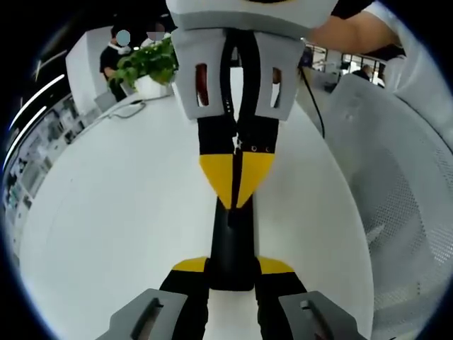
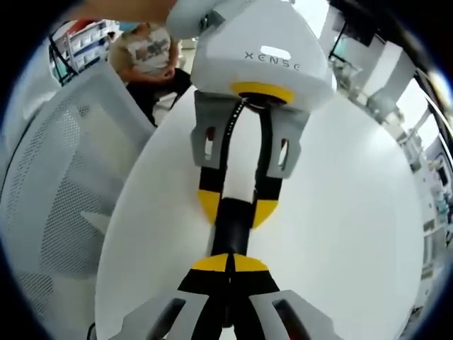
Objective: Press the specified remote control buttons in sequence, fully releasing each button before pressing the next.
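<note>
A slim black remote (image 1: 230,244) is held just above the white table (image 1: 106,212). My left gripper (image 1: 232,268) is shut on its near end, one yellow-tipped jaw on each side. My right gripper (image 1: 234,204) reaches in from the top of the left gripper view, shut, with its joined yellow tips resting on the remote's upper face. In the right gripper view my right gripper (image 2: 230,263) has its tips together over the remote (image 2: 235,228), and the left gripper (image 2: 236,207) clamps it from the far side. The buttons are hidden under the tips.
A white mesh chair (image 1: 396,177) stands beside the table, also visible as the chair (image 2: 56,191). A potted plant (image 1: 148,64) and a black cable (image 1: 315,99) sit at the table's far end. A seated person (image 2: 152,49) is beyond the table edge.
</note>
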Tool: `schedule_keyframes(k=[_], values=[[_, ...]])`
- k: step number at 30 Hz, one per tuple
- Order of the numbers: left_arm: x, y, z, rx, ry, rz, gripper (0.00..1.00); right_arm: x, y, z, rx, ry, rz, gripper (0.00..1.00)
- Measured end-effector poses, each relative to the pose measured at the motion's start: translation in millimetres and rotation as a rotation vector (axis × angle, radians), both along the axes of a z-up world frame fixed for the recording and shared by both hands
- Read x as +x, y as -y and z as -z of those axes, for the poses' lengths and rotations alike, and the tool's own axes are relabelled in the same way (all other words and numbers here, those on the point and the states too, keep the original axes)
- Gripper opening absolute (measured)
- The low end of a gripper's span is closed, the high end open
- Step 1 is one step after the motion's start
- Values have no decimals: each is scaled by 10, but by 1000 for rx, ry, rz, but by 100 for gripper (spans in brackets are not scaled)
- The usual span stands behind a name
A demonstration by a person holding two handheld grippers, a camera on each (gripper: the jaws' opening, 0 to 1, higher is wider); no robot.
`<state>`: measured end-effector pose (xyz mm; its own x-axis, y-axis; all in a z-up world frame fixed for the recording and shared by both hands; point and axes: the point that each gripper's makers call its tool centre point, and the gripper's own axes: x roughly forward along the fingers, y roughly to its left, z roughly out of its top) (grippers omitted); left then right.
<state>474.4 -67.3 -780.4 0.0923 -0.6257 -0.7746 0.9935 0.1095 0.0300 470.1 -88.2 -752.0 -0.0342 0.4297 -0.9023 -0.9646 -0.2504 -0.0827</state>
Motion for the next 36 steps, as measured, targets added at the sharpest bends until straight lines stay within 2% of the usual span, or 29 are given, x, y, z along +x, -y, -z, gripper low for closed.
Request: schedule_keyframes(k=[25,36], values=[[-11,2,-10,3,0,-1,24,107,-60,-225,39,36,5,0],[5,2,-2,1,0,-1,24,107,-70,-184,36,28,2,0]])
